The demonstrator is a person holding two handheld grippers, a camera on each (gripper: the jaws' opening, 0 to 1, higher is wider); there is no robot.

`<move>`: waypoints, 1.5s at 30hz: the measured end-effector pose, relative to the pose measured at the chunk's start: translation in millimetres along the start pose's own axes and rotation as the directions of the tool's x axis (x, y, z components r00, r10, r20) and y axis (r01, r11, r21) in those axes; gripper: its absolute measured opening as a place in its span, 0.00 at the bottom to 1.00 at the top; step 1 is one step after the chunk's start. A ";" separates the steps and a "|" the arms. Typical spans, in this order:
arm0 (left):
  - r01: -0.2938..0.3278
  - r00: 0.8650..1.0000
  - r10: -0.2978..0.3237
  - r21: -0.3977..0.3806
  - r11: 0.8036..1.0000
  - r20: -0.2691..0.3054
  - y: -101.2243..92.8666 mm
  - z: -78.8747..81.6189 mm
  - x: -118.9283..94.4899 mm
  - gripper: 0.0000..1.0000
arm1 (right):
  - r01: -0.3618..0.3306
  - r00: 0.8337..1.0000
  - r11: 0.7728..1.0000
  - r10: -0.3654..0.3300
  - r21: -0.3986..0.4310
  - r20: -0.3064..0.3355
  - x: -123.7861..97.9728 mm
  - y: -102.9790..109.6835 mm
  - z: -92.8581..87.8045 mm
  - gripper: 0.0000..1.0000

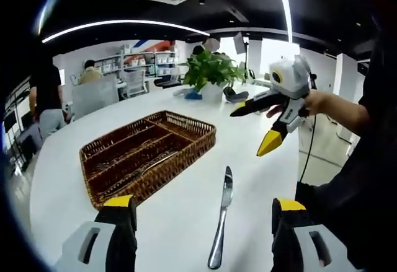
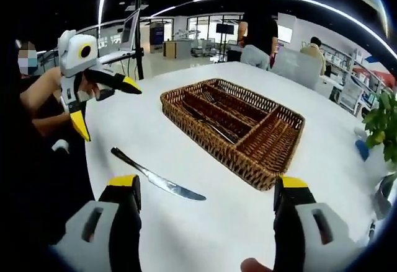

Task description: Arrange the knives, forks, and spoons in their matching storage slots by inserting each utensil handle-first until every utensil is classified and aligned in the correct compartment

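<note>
One knife left on the white table, wicker tray waiting beside it.

We see the knife (image 1: 221, 216) lying flat on the bare table (image 1: 180, 222), just off a corner of the wicker tray (image 1: 149, 154) and not touching it; in the left gripper view its handle end points toward us and its blade toward the table's far edge. We can make out a few utensils (image 1: 133, 171) already lying in the tray's long compartments, though we cannot tell which kinds. Our left gripper (image 1: 201, 213) hovers above the table with jaws spread wide, grasping nothing, the knife between them. Our right gripper (image 2: 208, 191) is likewise released and clear of the table. A potted plant (image 1: 211, 74) stands near the far edge beyond the tray.
</note>
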State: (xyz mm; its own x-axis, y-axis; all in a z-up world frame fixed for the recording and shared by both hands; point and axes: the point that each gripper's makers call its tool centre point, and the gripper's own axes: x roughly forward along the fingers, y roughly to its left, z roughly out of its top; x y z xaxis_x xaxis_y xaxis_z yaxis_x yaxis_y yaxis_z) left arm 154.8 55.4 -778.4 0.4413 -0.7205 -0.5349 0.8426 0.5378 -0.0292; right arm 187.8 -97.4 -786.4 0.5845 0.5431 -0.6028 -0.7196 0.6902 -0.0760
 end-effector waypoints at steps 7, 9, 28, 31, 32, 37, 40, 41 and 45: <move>0.040 0.995 -0.037 0.032 0.999 -0.096 -13.4 -17.3 4.9 0.83 | -0.083 0.994 0.992 0.076 -0.092 -0.082 4.8 12.7 -12.3 0.79; 0.050 0.992 -0.045 0.036 0.998 -0.120 -16.5 -22.6 6.6 0.77 | -0.119 0.987 0.987 0.106 -0.104 -0.122 6.4 17.8 -18.2 0.77; 0.163 0.938 -0.147 0.025 0.986 -0.313 -33.0 -52.6 26.1 0.47 | -0.352 0.911 0.881 0.246 -0.317 -0.331 31.1 29.5 -43.9 0.55; 0.174 0.925 -0.155 0.024 0.984 -0.348 -32.2 -56.4 30.0 0.45 | -0.383 0.903 0.856 0.267 -0.348 -0.338 36.2 31.3 -41.9 0.51; 0.178 0.920 -0.158 0.026 0.984 -0.359 -32.4 -57.5 30.8 0.44 | -0.408 0.893 0.836 0.284 -0.366 -0.348 37.4 32.8 -42.4 0.49; 0.177 0.904 -0.154 0.023 0.984 -0.398 -29.5 -61.5 35.8 0.35 | -0.436 0.876 0.808 0.279 -0.397 -0.394 45.6 30.1 -45.8 0.44; 0.167 0.899 -0.144 0.019 0.986 -0.413 -26.6 -62.2 38.8 0.31 | -0.459 0.864 0.785 0.286 -0.416 -0.413 50.7 29.9 -45.7 0.40; 0.168 0.898 -0.143 0.023 0.986 -0.416 -26.3 -62.2 39.7 0.30 | -0.463 0.862 0.778 0.286 -0.424 -0.418 52.3 29.6 -45.7 0.38; 0.172 0.890 -0.140 0.035 0.984 -0.435 -25.4 -63.1 44.6 0.26 | -0.511 0.835 0.731 0.297 -0.452 -0.464 59.1 30.0 -51.0 0.32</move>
State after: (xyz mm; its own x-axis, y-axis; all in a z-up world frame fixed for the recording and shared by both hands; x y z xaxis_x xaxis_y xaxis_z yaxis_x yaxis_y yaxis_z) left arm 133.6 37.3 -854.8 0.1404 -0.5261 -0.8388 0.9162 0.3901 -0.0913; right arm 181.6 -69.0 -864.8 0.1004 0.4365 -0.8941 -0.9943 0.0105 -0.1065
